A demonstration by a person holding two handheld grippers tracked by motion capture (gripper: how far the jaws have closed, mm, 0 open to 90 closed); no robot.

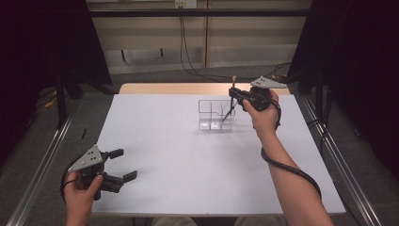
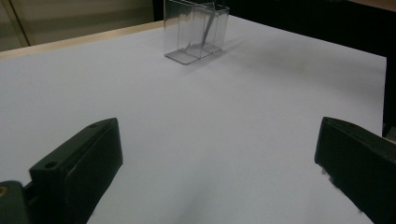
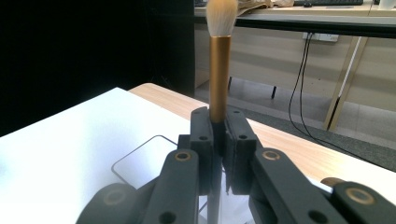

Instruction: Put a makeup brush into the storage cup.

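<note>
A makeup brush (image 3: pixel 219 70) with a gold ferrule and pale bristles stands upright, clamped between the jaws of my right gripper (image 3: pixel 218 122). In the high view the right gripper (image 1: pixel 234 96) holds the brush (image 1: pixel 232 96) over the right end of a clear plastic organizer (image 1: pixel 212 115), the dark handle slanting down into a compartment. From the left gripper view the organizer (image 2: pixel 196 32) is far off with the handle visible through its wall. My left gripper (image 1: pixel 123 165) rests near the table's front left corner, its jaws wide apart over bare white surface (image 2: pixel 205 154).
The white table (image 1: pixel 188 160) has a wooden strip (image 1: pixel 179 88) along its far edge. Metal rails (image 1: pixel 42 165) run beside the table on both sides. Cables (image 1: pixel 188 52) hang against the back wall beyond it.
</note>
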